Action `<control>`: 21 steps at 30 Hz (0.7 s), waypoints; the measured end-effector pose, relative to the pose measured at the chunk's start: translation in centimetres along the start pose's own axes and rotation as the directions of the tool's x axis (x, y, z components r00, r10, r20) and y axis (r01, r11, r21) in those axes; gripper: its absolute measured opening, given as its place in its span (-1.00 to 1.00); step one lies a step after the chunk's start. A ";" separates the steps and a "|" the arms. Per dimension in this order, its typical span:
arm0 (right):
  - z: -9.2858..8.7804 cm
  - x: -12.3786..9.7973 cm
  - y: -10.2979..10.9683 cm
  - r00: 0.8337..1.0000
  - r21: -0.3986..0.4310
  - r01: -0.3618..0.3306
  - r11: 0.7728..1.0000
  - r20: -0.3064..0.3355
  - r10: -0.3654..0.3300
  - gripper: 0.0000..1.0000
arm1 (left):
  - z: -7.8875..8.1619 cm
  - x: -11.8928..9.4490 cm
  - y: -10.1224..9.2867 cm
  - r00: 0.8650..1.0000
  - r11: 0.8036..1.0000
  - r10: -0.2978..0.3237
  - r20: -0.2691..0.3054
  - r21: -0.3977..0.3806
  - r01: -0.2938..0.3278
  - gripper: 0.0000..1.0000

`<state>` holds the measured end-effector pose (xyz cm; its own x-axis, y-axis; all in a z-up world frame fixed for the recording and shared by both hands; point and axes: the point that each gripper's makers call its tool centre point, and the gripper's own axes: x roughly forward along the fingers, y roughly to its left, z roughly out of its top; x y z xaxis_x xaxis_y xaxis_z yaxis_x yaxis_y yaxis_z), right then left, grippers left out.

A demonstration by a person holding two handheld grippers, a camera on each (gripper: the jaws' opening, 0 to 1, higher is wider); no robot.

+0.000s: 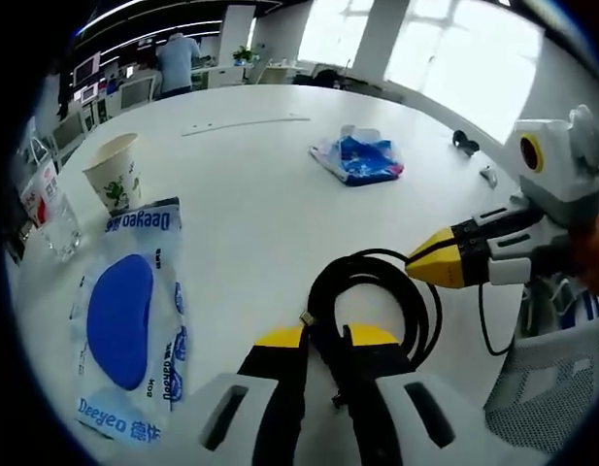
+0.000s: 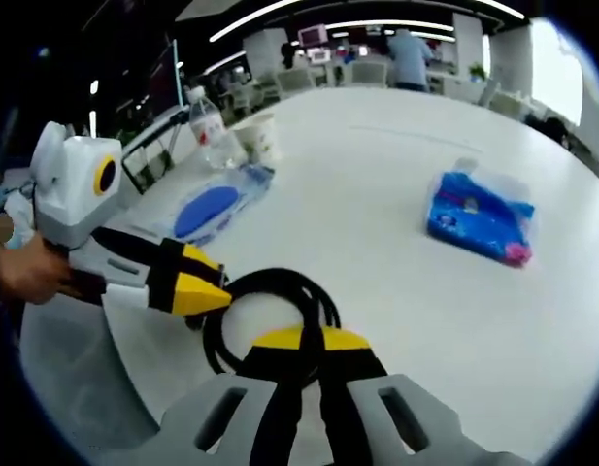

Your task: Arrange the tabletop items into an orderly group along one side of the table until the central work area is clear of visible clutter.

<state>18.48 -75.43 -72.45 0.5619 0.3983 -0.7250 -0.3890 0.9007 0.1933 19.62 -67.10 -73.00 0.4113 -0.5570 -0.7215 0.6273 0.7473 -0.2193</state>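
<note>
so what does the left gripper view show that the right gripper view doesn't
Left gripper view alone: a long thin strip lying far across the white table, and small dark items near its far edge.

Right gripper view alone: the water bottle's white cap.

Both: the coiled black cable, both grippers' jaws closed on it, left gripper and right gripper, the blue Deeyeo wipes pack, paper cup, bottle and blue-filled plastic bag.

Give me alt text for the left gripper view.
The left gripper is closed on a coiled black cable on a white table, with the right gripper beside it. A Deeyeo wipes pack, paper cup and blue packet lie beyond.
</note>
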 end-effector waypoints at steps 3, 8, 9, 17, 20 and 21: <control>-0.1 0.0 0.2 1.000 -0.006 -0.008 1.000 -0.001 0.008 -0.97 | -0.2 -0.1 0.1 1.000 1.000 0.008 -0.003 0.007 -0.008 -0.73; -0.3 0.2 0.2 1.000 -0.016 -0.013 1.000 0.001 0.013 -0.97 | -0.2 -0.1 0.2 1.000 1.000 0.018 -0.007 0.009 -0.017 -0.73; -0.3 0.2 0.2 1.000 -0.018 -0.014 1.000 0.000 0.014 -0.97 | -0.2 -0.1 0.2 1.000 1.000 0.019 -0.006 0.014 -0.019 -0.73; -0.8 0.2 0.3 1.000 -0.026 -0.030 0.999 -0.002 0.030 -0.96 | -0.3 -0.1 0.1 0.999 0.999 0.035 -0.009 0.026 -0.035 -0.72; -0.9 0.3 0.4 0.999 -0.034 -0.038 0.999 -0.006 0.038 -0.96 | -0.5 -0.2 0.1 0.999 0.999 0.043 -0.012 0.026 -0.043 -0.71; -1.0 0.3 0.4 0.999 -0.038 -0.040 0.998 -0.009 0.040 -0.95 | -0.5 -0.2 0.1 0.999 0.999 0.044 -0.012 0.026 -0.044 -0.71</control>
<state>17.81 -75.12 -73.27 0.5393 0.4322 -0.7227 -0.4387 0.8768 0.1970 19.26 -66.68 -73.18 0.4302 -0.5191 -0.7385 0.6257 0.7612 -0.1706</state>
